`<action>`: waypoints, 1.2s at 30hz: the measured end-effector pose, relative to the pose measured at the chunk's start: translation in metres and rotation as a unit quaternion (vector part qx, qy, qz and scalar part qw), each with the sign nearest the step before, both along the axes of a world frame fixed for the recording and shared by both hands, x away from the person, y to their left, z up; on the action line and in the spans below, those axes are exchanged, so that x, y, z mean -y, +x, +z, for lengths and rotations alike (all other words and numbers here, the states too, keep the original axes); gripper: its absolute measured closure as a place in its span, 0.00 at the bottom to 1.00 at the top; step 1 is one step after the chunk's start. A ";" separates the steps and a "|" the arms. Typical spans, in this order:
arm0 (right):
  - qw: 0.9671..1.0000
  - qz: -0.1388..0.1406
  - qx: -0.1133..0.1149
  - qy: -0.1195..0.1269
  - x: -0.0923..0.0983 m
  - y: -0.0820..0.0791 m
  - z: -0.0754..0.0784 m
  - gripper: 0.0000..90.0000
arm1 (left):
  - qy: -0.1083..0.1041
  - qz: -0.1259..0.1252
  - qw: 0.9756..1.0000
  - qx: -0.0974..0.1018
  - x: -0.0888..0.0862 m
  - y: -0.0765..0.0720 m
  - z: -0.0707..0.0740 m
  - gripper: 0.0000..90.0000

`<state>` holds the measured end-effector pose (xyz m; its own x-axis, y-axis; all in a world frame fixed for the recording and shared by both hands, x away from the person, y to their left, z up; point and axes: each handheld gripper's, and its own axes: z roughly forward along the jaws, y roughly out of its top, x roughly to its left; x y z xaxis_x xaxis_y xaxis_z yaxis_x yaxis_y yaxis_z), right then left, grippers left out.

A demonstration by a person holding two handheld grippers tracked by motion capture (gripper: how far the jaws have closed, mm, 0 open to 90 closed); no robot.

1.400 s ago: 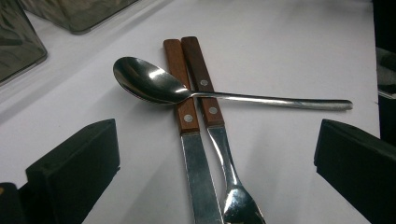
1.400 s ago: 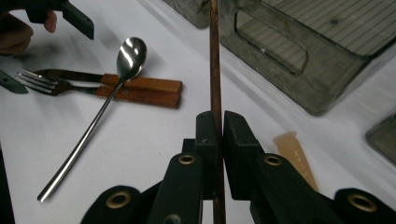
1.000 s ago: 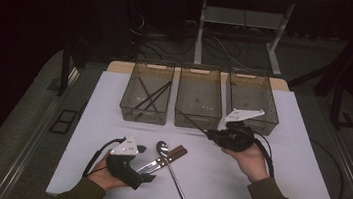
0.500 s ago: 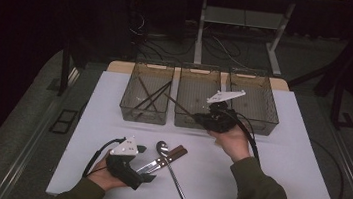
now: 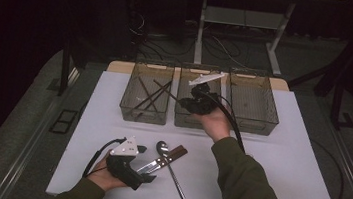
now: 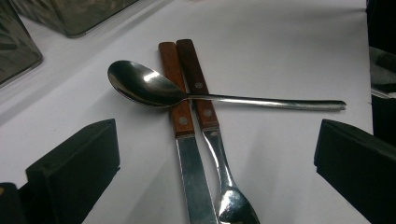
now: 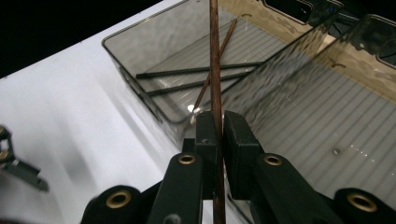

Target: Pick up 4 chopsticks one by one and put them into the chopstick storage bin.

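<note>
Sorting cutlery into bins, seen from above and along each tool. The right tool [image 5: 190,102] is clamped on a single brown chopstick [image 7: 215,70], its jaws pressed tight against the stick, which runs straight up between them. In the high view the tool hangs over the near part of the middle bin [image 5: 197,119], and the chopstick's far end reaches out over the left bin [image 5: 144,112], where several dark chopsticks [image 5: 147,96] already lie crossed on the floor.

The left tool [image 5: 141,178] rests on the white bench [image 5: 298,158] with its jaws wide apart and nothing between them; just ahead lie a steel spoon [image 6: 154,88] laid across a wooden-handled knife [image 6: 180,119] and a second wooden-handled piece [image 6: 205,116].

Likely faults from this state:
- The grip sits near one end of a thin round stick, so the long free length may pivot or roll in the jaws and droop.
- If released while the tool is over the middle bin, the stick may fall into the wrong compartment or straddle the wall between the two bins.
- The leading tip may strike the left bin's rim, or nudge the sticks inside, should the tool descend too early.
- A release from height may let the stick bounce out onto the bench.
</note>
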<state>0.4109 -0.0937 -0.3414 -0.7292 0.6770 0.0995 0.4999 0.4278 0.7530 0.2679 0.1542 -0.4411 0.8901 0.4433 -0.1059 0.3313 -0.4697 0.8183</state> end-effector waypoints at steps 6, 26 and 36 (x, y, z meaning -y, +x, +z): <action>1.000 -0.007 -0.004 -0.003 -0.017 0.014 -0.001 0.94 | 0.004 -0.001 1.000 -0.001 0.000 0.000 0.000 0.00; 0.999 -0.035 -0.029 -0.025 -0.074 0.063 -0.017 0.94 | -0.004 0.000 1.000 0.001 0.001 0.002 0.000 0.00; 0.997 -0.053 -0.044 -0.047 -0.101 0.086 -0.021 0.94 | -0.007 -0.002 1.000 0.001 0.001 0.003 0.000 0.00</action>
